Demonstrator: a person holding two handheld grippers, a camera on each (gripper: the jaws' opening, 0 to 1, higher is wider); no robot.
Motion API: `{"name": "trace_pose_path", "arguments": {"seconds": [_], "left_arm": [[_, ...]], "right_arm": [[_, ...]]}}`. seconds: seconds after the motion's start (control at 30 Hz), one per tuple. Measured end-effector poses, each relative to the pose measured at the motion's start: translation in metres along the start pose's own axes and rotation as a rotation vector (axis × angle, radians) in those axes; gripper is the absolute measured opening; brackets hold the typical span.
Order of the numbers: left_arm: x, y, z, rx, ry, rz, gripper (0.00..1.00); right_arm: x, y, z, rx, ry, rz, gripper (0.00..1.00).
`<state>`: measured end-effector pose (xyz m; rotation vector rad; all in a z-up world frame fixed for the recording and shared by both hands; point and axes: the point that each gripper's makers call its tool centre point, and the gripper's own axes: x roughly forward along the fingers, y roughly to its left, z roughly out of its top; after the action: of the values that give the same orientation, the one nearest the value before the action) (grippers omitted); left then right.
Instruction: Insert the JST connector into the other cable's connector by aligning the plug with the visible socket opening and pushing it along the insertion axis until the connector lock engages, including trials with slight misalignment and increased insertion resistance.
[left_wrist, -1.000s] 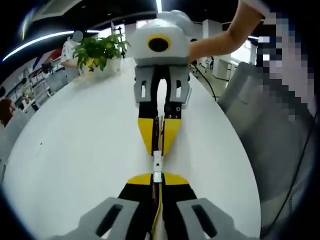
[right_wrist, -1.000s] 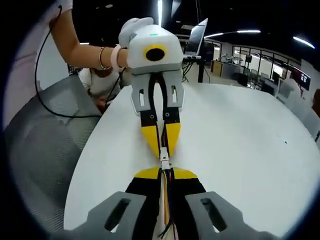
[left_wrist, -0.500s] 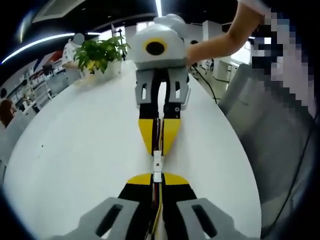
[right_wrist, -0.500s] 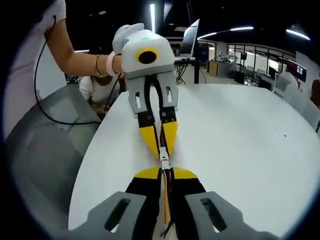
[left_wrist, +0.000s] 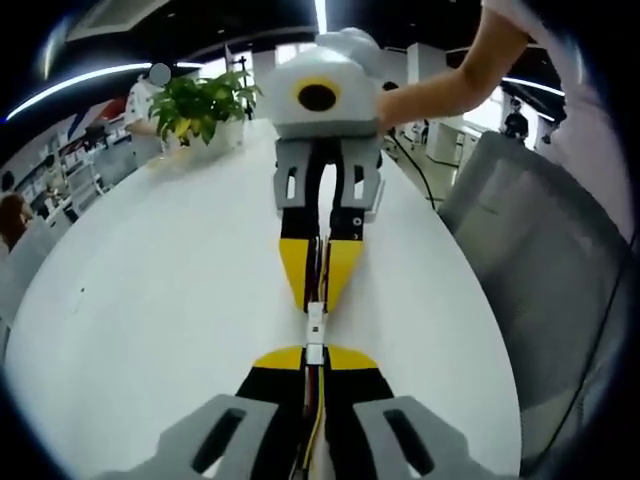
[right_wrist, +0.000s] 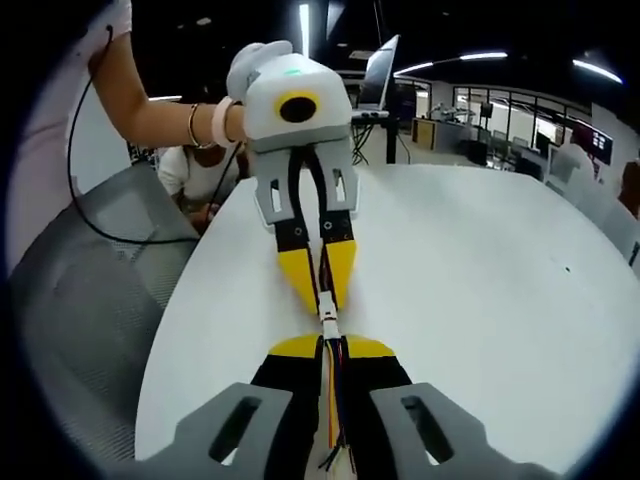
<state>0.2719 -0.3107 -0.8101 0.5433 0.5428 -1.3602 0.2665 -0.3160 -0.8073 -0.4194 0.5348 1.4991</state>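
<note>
Left gripper view: left claw (left_wrist: 314, 356) clamped on white plug (left_wrist: 314, 352), nose-to-nose with socket connector (left_wrist: 315, 322) pinched in right claw (left_wrist: 316, 300), both above bench (left_wrist: 150, 300). Right gripper view: same two housings touching on one straight axis; lock engagement not discernible.

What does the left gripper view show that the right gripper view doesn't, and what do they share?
The left gripper view has a potted plant at the far edge of the white table. The right gripper view has an open laptop and a bracelet on the person's wrist. Both show the two grippers meeting tip to tip, left gripper, right gripper, each shut on a cable, with the white connectors joined between them.
</note>
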Motion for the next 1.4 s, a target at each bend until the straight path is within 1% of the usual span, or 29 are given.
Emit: {"name": "trace_pose_path", "arguments": {"seconds": [0.27, 0.57, 0.8, 0.97, 1.07, 1.17, 1.2, 1.3, 1.4], "left_arm": [[-0.002, 0.000, 0.002, -0.006, -0.015, -0.009, 0.00], [-0.002, -0.001, 0.002, -0.002, -0.015, -0.019, 0.00], [-0.004, -0.002, 0.003, -0.008, -0.030, -0.034, 0.00], [-0.005, -0.003, 0.006, -0.001, -0.041, -0.042, 0.00], [-0.005, -0.003, 0.007, -0.006, -0.048, -0.039, 0.00], [-0.007, -0.002, 0.009, -0.025, -0.068, -0.045, 0.00], [-0.008, -0.003, 0.010, -0.039, -0.078, -0.052, 0.00], [-0.013, -0.001, 0.013, -0.062, -0.110, -0.061, 0.00], [-0.015, -0.001, 0.015, -0.068, -0.121, -0.062, 0.00]], "right_arm": [[-0.002, 0.000, 0.003, -0.011, -0.017, -0.002, 0.03], [0.000, -0.001, 0.002, -0.011, -0.022, -0.005, 0.03], [-0.002, 0.000, 0.004, -0.003, -0.047, 0.011, 0.03], [-0.004, 0.001, 0.009, 0.003, -0.072, 0.020, 0.03], [-0.005, 0.001, 0.009, 0.003, -0.075, 0.018, 0.03], [-0.007, 0.000, 0.011, 0.030, -0.101, 0.023, 0.03], [-0.008, 0.001, 0.012, 0.062, -0.122, 0.032, 0.03], [-0.013, -0.001, 0.016, 0.098, -0.162, 0.037, 0.03], [-0.014, -0.001, 0.018, 0.107, -0.174, 0.040, 0.03]]}}
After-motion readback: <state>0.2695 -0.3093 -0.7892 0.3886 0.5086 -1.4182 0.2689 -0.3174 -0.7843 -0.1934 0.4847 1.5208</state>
